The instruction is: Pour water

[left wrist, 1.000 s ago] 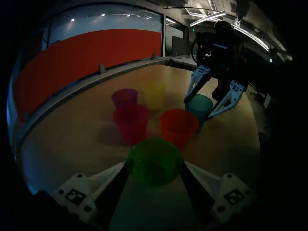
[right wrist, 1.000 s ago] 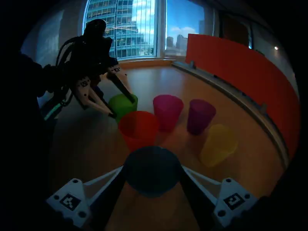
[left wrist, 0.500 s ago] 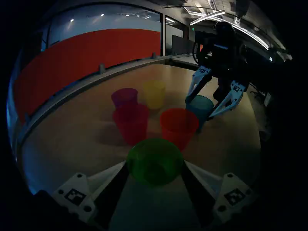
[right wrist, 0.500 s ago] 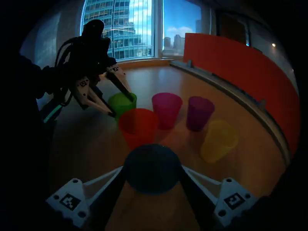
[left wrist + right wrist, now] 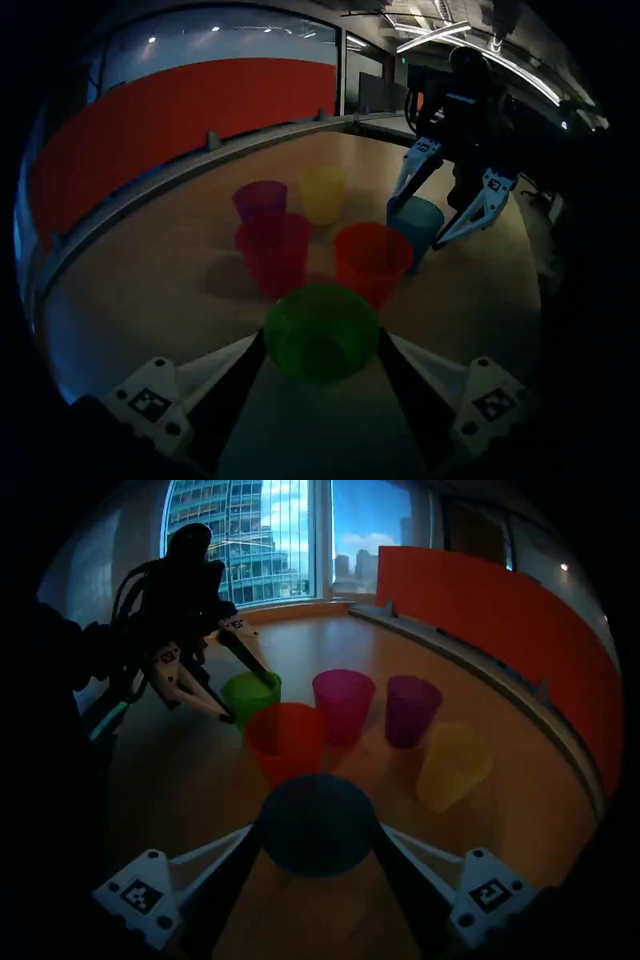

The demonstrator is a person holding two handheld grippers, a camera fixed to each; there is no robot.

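Barely anything has shifted — the left gripper (image 5: 322, 342) still clamps the green cup (image 5: 322, 332), the right gripper (image 5: 317, 830) the teal cup (image 5: 317, 820), both well in from the edges of the table (image 5: 144, 280) — no pouring yet.

readable text: none | black-and-white square coded tags (image 5: 150, 404) on the left gripper (image 5: 322, 340): pattern only, no letters or numbers | matching tags (image 5: 490, 894) on the right gripper (image 5: 316, 828): pattern only

Wooden tabletop (image 5: 144, 280), long orange partition (image 5: 176, 112) behind it, window (image 5: 240, 544) onto skyscrapers, ceiling strip lights (image 5: 432, 34)
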